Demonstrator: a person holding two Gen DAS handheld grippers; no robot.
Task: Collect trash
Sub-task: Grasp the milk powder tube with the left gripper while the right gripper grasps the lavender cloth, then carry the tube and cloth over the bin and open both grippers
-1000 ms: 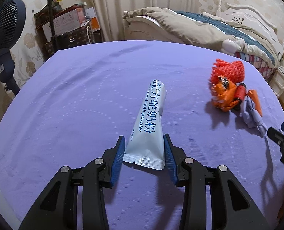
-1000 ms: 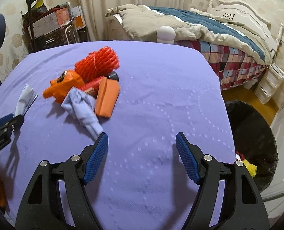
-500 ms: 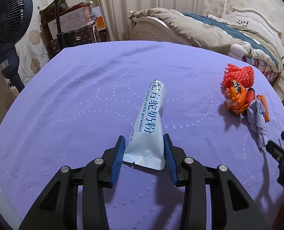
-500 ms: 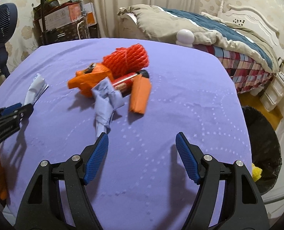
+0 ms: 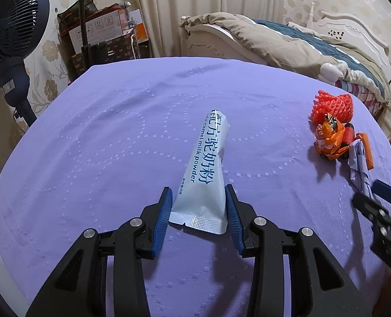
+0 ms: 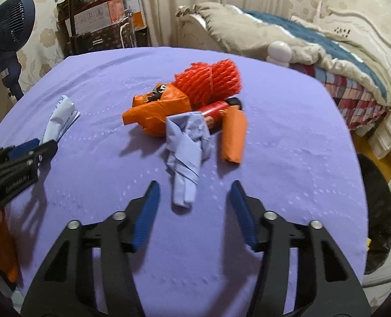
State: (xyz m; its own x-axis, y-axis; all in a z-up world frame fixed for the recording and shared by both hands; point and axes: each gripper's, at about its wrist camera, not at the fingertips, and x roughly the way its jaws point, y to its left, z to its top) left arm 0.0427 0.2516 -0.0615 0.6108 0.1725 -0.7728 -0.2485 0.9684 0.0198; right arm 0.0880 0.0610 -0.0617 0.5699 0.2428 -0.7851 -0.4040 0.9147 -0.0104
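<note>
My left gripper (image 5: 199, 206) is shut on the sealed end of a pale blue milk powder sachet (image 5: 208, 166), which it holds out over the purple table (image 5: 116, 137). The sachet also shows in the right wrist view (image 6: 60, 117) with the left gripper (image 6: 34, 148) on it. A trash pile lies on the table: red foam net (image 6: 211, 82), crumpled orange wrapper (image 6: 158, 108), red tube (image 6: 213, 111), orange pack (image 6: 233, 137) and a lilac crumpled paper (image 6: 187, 148). My right gripper (image 6: 195, 206) is open, its jaws either side of the lilac paper's near end.
A black-lined trash bin (image 6: 377, 211) stands on the floor past the table's right edge. A bed (image 5: 287, 47) lies behind the table. A dark standing fan (image 5: 13, 50) and a cart of boxes (image 5: 103, 39) are at the back left.
My right gripper has swung left and forward, bringing the trash pile to centre, the lilac paper between its open jaws. The left gripper keeps holding the sachet, its view turned slightly left.
</note>
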